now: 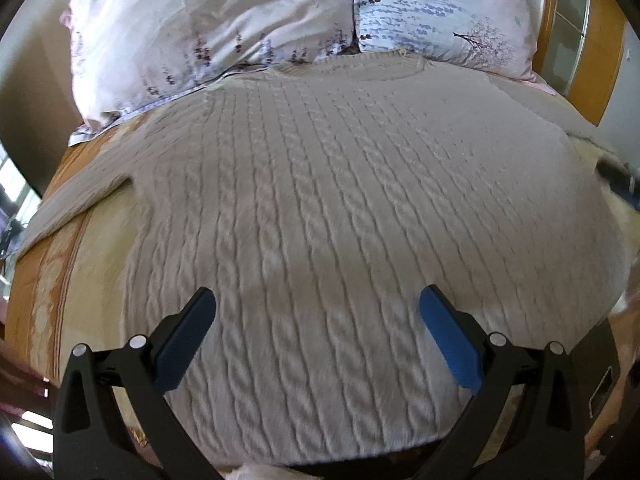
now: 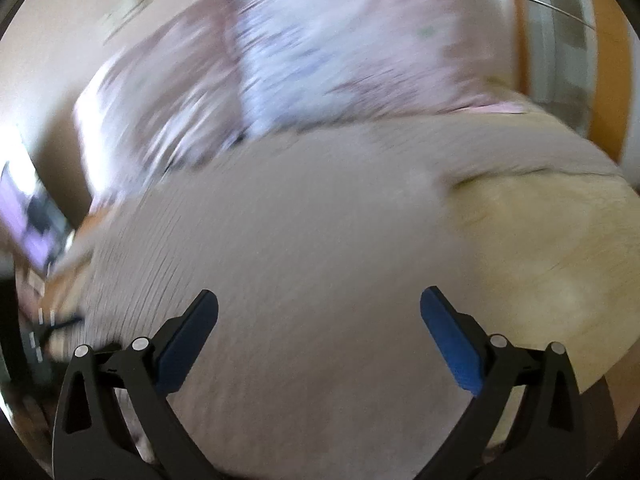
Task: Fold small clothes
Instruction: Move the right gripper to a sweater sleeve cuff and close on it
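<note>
The bed (image 1: 60, 272) wears a cream and orange patterned cover. A beige cable-knit sweater (image 1: 320, 200) lies spread flat on it, collar toward two floral pillows (image 1: 208, 28) side by side at the wooden headboard (image 1: 600, 60).

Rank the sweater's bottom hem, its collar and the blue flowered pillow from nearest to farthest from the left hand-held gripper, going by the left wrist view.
1. Bottom hem of the sweater: right under the open left hand-held gripper, at the near edge.
2. Collar: at the far end of the sweater, centre.
3. Blue flowered pillow: behind the collar, to the right.
</note>
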Motion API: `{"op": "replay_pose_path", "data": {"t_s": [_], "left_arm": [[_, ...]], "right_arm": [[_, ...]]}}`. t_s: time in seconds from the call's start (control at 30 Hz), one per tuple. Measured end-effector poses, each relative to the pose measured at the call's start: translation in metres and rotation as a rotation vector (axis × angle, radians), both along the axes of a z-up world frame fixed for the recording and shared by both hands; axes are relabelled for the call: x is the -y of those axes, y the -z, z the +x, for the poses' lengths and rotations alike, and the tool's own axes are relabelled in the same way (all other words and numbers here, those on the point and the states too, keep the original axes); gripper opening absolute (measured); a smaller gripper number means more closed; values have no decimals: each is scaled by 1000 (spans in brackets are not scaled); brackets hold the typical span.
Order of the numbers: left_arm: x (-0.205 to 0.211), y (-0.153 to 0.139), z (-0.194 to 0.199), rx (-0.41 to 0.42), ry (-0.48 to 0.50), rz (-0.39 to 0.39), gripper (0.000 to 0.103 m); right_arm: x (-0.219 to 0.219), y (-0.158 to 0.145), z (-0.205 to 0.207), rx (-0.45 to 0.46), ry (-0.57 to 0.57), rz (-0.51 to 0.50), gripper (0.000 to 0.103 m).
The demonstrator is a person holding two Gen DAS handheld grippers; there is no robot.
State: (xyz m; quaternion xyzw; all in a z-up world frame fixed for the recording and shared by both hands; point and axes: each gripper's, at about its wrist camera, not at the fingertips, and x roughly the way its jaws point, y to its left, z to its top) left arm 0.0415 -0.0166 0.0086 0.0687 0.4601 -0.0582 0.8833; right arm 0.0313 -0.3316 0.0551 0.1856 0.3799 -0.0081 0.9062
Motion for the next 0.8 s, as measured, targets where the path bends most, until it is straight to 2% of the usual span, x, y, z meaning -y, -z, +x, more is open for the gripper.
{"op": "replay_pose_path", "data": {"t_s": [0.1,0.17,0.23,0.3,0.4,0.53,0.63,0.8], "left_arm": [[-1,-3,16,-9,17,-55,101],[-4,-6,26,-2,26,-107,101],[-8,-9,34,10,33,-156,101],[-9,-12,43,20,36,-170,101],[-12,-16,51,59,33,-174,101],[-19,-21,62,117,11,-174,101],[-22,-24,70,137,7,-187,101],[-30,-24,83,98,36,-278,101]], "right_arm": [[50,-5,20,-6,129,51,90],[92,-2,34,-35,251,109,76],[129,8,44,-71,363,189,66],[162,19,52,-94,451,273,59],[188,34,52,-130,547,334,50],[212,53,55,-152,619,414,43],[221,54,59,-138,642,437,40],[240,56,60,-115,681,467,29]]}}
